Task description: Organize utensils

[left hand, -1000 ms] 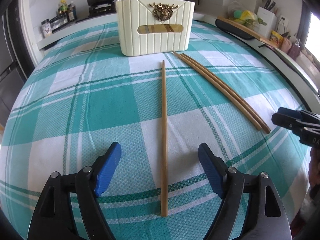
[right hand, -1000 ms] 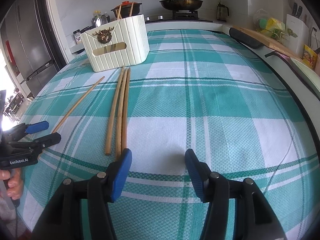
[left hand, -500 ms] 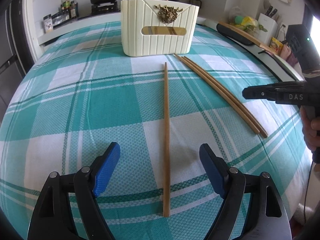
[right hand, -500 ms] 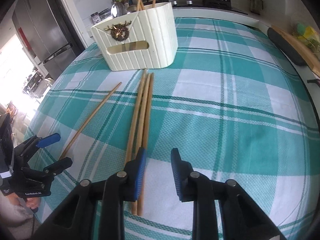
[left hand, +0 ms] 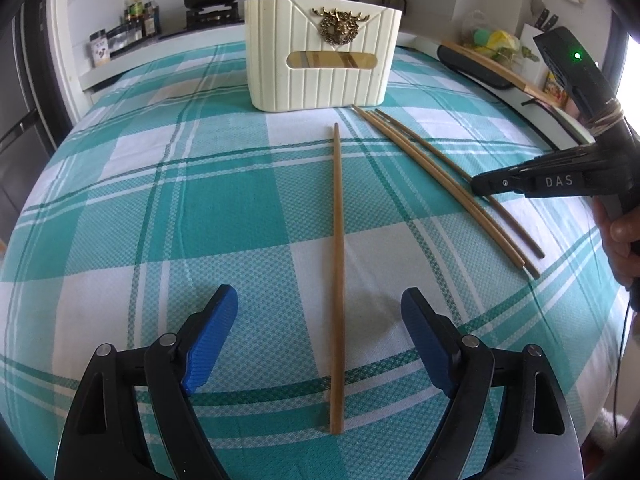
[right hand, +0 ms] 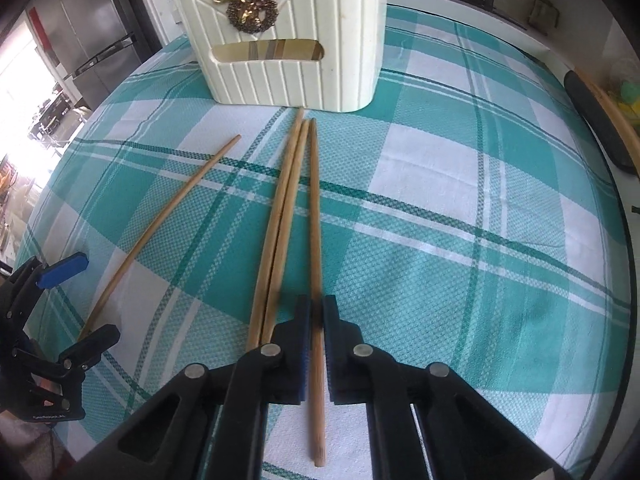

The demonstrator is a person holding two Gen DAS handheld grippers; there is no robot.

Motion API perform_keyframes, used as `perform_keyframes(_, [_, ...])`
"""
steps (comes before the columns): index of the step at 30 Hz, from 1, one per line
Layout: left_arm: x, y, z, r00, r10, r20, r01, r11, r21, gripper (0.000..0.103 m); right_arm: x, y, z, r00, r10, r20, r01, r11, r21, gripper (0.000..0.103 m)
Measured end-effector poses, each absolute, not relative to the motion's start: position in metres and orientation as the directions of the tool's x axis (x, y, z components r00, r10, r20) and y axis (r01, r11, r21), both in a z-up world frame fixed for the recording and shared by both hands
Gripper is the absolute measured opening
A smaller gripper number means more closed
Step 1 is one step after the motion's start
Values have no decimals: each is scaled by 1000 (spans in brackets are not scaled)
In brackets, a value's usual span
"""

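The right tool (right hand: 316, 320) clamps the rightmost chopstick (right hand: 315, 216) near its blunt end; lift level, clear of the pair at 11 o'clock (right hand: 280, 224). The holder (right hand: 288, 76) stands at 12. The left tool (left hand: 320, 344) gapes around a lone chopstick (left hand: 337, 264).

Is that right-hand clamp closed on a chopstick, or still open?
Shut. In the right wrist view, the right gripper has its blue pads pressed against both sides of the rightmost chopstick, which still lies on the checked tablecloth.
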State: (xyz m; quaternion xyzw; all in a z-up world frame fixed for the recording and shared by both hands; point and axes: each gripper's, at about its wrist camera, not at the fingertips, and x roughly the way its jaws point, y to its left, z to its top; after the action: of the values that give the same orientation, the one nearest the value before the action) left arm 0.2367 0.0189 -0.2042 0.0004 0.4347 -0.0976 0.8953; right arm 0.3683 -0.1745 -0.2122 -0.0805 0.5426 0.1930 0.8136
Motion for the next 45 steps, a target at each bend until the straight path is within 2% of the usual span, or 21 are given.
perform_keyframes(7, [237, 17, -205, 604, -143, -784, 162, 985, -54, 86, 338, -217, -210, 423, 150, -894, -258, 965, 40, 6])
perform_keyframes(13, [238, 15, -206, 600, -121, -791, 159, 987, -30, 90, 306, -235, -209, 484, 115, -867, -247, 969, -9, 9])
perform_keyframes(15, [238, 15, -206, 599, -116, -792, 156, 987, -27, 91, 301, -236, -210, 505, 115, -855, -248, 969, -16, 26])
perform_keyframes(16, [238, 15, -206, 599, -115, -793, 155, 988, -26, 91, 298, -236, -211, 518, 113, -848, -243, 970, -20, 41])
perform_keyframes(17, [238, 15, -206, 598, -114, -793, 155, 988, -25, 91, 295, -236, -213, 531, 107, -841, -237, 971, -26, 48])
perform_keyframes(27, [238, 15, -207, 597, -113, -795, 154, 988, -24, 92, 286, -236, -219, 606, 107, -788, -204, 979, -24, 50])
perform_keyframes(45, [233, 20, -187, 584, -166, -794, 216, 975, -45, 92, 291, -236, -217, 570, 113, -814, -217, 976, -17, 51])
